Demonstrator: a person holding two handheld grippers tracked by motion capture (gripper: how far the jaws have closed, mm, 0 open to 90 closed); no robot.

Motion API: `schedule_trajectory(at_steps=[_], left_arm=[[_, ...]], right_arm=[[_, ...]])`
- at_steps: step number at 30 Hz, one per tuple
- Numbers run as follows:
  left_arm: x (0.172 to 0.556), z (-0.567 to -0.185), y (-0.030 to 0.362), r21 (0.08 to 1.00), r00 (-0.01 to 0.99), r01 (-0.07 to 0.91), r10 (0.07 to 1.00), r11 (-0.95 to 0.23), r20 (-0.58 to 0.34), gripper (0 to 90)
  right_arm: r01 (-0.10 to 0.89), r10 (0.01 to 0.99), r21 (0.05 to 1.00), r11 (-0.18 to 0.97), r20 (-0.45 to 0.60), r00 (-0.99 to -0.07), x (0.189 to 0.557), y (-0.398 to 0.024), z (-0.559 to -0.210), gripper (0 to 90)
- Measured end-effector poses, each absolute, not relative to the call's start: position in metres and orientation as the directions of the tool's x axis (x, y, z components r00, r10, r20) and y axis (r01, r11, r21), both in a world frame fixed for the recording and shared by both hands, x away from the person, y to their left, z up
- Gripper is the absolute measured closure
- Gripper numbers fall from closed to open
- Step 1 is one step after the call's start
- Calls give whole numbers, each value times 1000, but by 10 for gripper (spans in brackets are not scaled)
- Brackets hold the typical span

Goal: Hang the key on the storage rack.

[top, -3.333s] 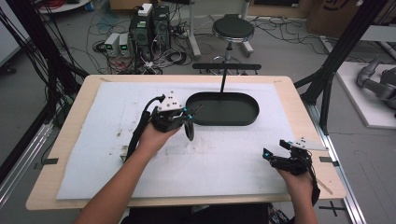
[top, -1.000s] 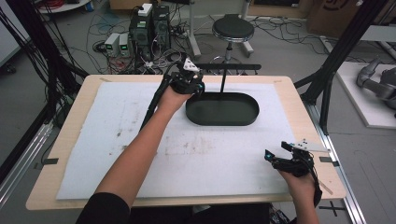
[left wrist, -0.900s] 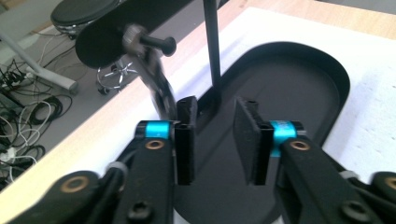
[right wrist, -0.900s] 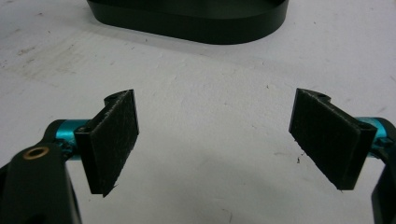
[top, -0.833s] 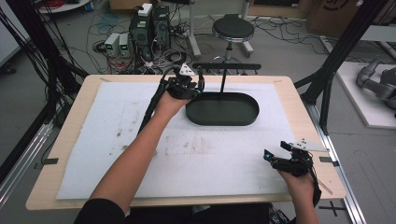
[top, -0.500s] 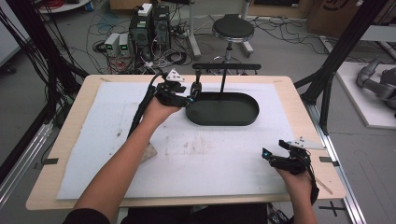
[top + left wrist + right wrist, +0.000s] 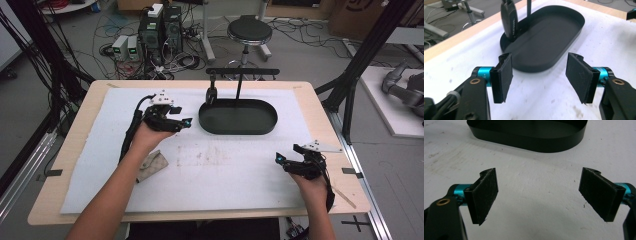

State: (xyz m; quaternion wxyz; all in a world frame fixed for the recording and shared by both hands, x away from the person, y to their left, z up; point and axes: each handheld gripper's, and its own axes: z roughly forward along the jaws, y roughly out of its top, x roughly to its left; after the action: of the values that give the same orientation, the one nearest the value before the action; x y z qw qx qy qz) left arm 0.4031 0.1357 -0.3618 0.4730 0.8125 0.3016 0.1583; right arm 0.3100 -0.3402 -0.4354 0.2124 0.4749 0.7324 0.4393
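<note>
As both hand-held grippers gaped wide and empty, the left hand-held gripper risked bumping the black tray nearby.

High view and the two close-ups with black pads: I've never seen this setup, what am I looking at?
No robot here: a person holds a hand-held claw in each hand. The high view looks down on a wooden table covered by a white mat. The left claw hovers beside a black oval tray; the right claw is near the front right. A dark object hangs from the stand over the tray's end. A small tan object lies by the left forearm. The close-ups ride on each claw; both stand open, holding nothing.
</note>
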Motion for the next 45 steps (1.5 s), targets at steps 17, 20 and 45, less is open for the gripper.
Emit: schedule_trajectory(at_steps=[17, 20, 45], left_arm=[[355, -386, 184, 886, 757, 315, 653, -340, -19, 285], [350, -388, 188, 894, 759, 308, 651, -326, -24, 283], [333, -403, 238, 889, 741, 337, 670, -309, -48, 206]], right_arm=[[515, 892, 842, 159, 101, -440, 322, -335, -437, 161], [515, 892, 842, 161, 100, -442, 323, -335, -438, 162], [515, 885, 838, 180, 91, -457, 332, -325, -441, 161]])
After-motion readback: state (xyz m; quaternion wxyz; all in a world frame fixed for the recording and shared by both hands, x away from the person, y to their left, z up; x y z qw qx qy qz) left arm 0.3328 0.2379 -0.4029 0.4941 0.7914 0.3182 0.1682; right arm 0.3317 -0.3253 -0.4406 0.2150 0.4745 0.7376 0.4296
